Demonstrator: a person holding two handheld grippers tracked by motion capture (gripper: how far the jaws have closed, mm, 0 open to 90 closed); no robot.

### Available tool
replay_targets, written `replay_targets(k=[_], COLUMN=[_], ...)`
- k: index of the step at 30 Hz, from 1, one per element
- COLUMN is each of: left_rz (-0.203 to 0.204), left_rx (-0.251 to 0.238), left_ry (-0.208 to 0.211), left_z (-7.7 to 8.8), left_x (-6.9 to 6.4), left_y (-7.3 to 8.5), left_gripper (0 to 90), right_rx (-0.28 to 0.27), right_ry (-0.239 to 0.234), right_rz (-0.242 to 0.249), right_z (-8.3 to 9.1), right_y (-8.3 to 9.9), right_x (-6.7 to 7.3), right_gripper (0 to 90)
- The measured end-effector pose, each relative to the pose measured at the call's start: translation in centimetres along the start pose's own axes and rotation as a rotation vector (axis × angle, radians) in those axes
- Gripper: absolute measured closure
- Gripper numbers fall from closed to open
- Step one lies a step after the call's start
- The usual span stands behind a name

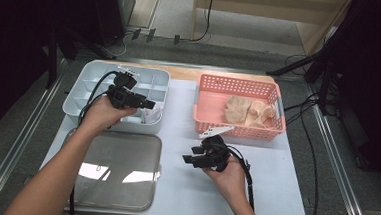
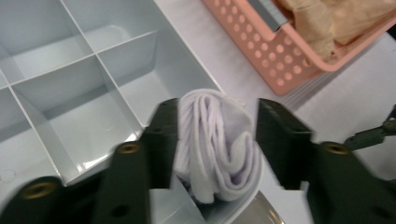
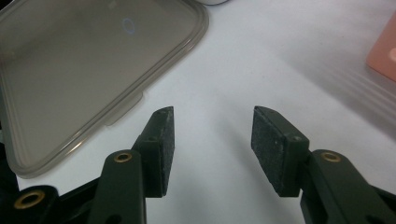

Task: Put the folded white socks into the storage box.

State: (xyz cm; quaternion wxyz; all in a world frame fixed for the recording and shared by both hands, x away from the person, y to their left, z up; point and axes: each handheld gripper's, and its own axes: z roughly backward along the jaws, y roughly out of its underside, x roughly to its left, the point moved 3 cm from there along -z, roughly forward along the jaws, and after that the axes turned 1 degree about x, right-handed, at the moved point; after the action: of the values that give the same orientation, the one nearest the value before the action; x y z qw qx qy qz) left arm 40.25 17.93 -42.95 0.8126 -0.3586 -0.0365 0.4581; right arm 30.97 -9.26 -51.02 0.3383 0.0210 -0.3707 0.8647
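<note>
Left tool (image 2: 217,140) jaws around folded white ribbed sock (image 2: 215,144), left gap visible; right tool (image 3: 212,149) apart.

Left gripper (image 1: 151,104) raised at ten o'clock, jaws parted — right gripper (image 1: 187,159) low at five o'clock, jaws wide, pointing toward nine o'clock.

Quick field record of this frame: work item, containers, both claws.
item: rolled white sock, in a near-corner cell of the grey divided plastic organizer
left claw: astride the sock; right pad off it, left contact unclear
right claw: open, empty, over the white table
source: pink perforated basket holding beige socks
lid: clear plastic lid, flat on table
</note>
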Motion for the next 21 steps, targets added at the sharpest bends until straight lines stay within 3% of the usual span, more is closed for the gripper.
replay_targets(k=[4,7,21], left_rz=[-0.030,-0.043,-0.010], left_rx=[0.018,0.034,0.084], left_ry=[0.015,0.022,0.016], left_z=[0.0,-0.3,-3.7], left_x=[-0.5,-0.8,0.2], left_y=[0.1,0.2,1.7], left_gripper=[78.2,84.3,87.1], right_rx=[0.002,0.006,0.000], right_ry=[-0.001,-0.002,0.001], right_rz=[-0.002,-0.002,0.000], right_z=[-0.1,-0.1,0.0], right_y=[0.0,0.0,0.0], right_x=[0.0,0.0,0.1], right_gripper=[51.1,51.3,51.4])
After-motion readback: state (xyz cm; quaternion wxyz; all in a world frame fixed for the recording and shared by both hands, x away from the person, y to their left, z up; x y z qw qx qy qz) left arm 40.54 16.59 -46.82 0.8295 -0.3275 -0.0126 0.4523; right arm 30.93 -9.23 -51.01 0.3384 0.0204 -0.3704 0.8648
